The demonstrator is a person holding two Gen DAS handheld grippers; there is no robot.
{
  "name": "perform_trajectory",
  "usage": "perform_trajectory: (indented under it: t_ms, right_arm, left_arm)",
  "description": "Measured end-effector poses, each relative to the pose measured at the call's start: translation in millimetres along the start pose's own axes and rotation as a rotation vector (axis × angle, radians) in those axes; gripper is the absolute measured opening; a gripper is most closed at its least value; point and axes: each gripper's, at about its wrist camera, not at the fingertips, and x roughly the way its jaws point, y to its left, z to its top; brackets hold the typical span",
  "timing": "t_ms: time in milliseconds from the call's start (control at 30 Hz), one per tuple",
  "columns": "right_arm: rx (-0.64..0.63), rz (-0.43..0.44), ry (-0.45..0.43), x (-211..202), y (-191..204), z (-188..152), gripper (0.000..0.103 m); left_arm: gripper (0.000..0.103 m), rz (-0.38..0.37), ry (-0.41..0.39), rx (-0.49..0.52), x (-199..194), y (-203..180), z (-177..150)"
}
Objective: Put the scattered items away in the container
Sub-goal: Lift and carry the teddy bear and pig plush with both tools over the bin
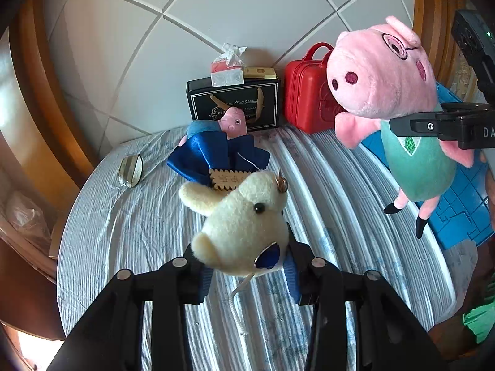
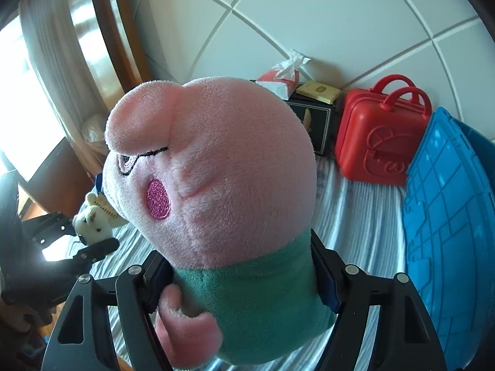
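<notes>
Pink pig plush (image 2: pixel 213 191): it hangs in the air, clamped at its green torso between the fingers of your right gripper (image 2: pixel 241 281); from the left wrist view it dangles feet down over the near edge of the blue container (image 1: pixel 461 216)
Cream plush toy (image 1: pixel 244 225): your left gripper (image 1: pixel 244 275) has its fingers closed on the toy's lower part by the blue bow, with the white cord trailing below; it is held above the striped bed sheet (image 1: pixel 130 247), well apart from the container
Blue container: it lies at the right side of the bed, beside the red toy suitcase (image 2: pixel 380 142); its ribbed blue surface faces you, and I cannot tell from here where the open mouth is
Right hand advice: carry the pig until its whole body is over the opening before you part the fingers; the head is far heavier than the legs, so it is likely to tip head first and could roll out over a low wall
Left hand advice: keep the cream toy clear of the pig so the two do not snag, and mind the loose cord catching on a finger
Order: drop one toy at a time, the pig first since it is nearer
Left to tidy: the small pig plush in blue (image 1: pixel 216 126) and the blue satin bow (image 1: pixel 213 157) lie on the sheet in front of the black gift box (image 1: pixel 235 102)
</notes>
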Motion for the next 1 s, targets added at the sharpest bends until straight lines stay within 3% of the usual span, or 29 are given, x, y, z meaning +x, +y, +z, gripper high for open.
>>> perform_trajectory:
  t_ms: [500,1000]
  right_arm:
    - [0.077,-0.038,-0.097,-104.2,-1.6,-42.2,0.076]
    - [0.074,-0.004,-0.139,-131.9,-16.0,-58.8,0.076]
  left_arm:
    - [0.038,0.013,-0.070,0.057,-57.2,-43.2,27.0]
    - [0.038,0.043,-0.088,0.086,-75.3,-72.6,29.5]
